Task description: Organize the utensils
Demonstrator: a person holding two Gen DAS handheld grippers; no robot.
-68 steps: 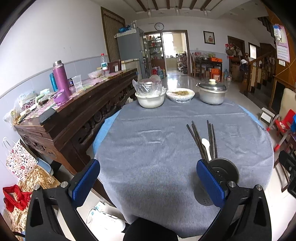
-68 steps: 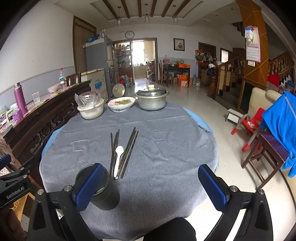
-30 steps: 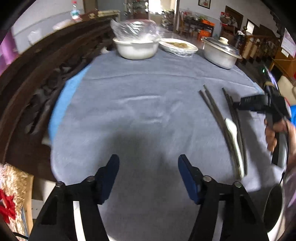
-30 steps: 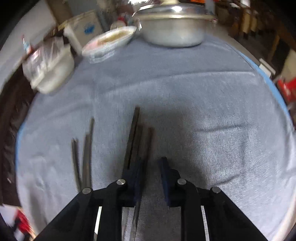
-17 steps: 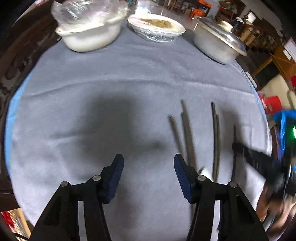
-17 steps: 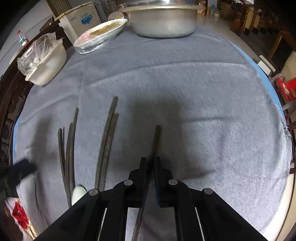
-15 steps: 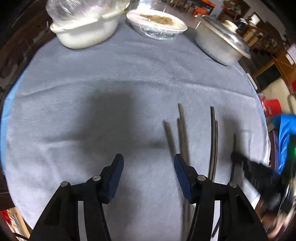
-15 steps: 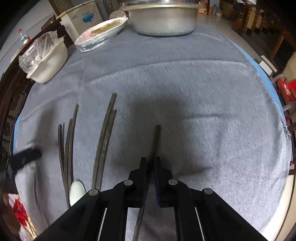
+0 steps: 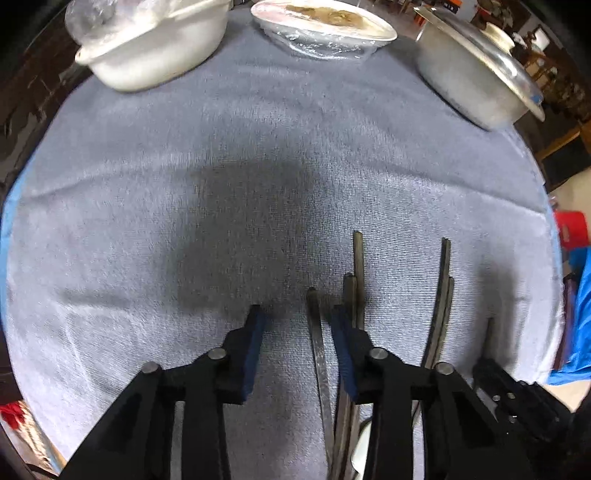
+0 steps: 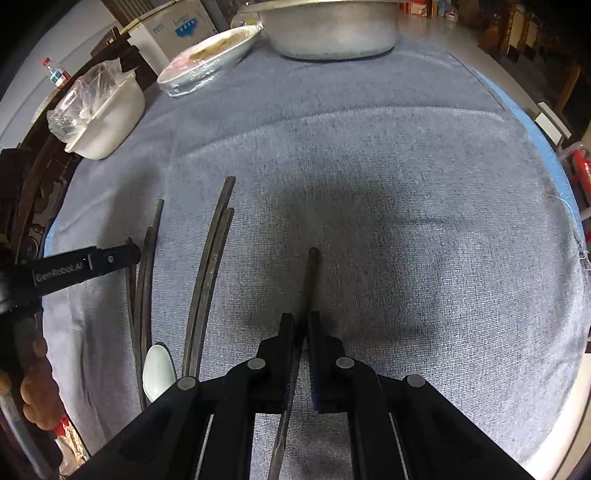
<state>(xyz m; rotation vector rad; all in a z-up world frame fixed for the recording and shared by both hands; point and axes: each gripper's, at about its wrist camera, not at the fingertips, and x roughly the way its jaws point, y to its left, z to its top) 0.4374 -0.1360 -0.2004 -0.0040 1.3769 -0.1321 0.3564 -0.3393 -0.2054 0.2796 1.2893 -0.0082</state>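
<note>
Dark wooden chopstick [image 10: 309,275] is sitting clamped in the right gripper [image 10: 300,321], pointing away along its jaws. The left gripper [image 9: 295,321] is straddling another chopstick [image 9: 318,347] lengthwise on the grey worktop [image 9: 184,184], jaws closing in, not yet pressing.

There were 6 chopsticks [image 10: 207,280] in all: 3 bunched at left, 2 paired in the middle, 1 alone at right. 1 white spoon [image 10: 159,369] lay near, btwn the bunch & the pair. Far side had 3 vessels: 1 white bowl [image 10: 107,122] w/ plastic over it, 1 wrapped plate [image 10: 210,55], 1 metal pot [image 10: 332,33] w/ 1 lid [image 9: 480,48]. 1 grey cloth [image 10: 406,184] lay under everything.
</note>
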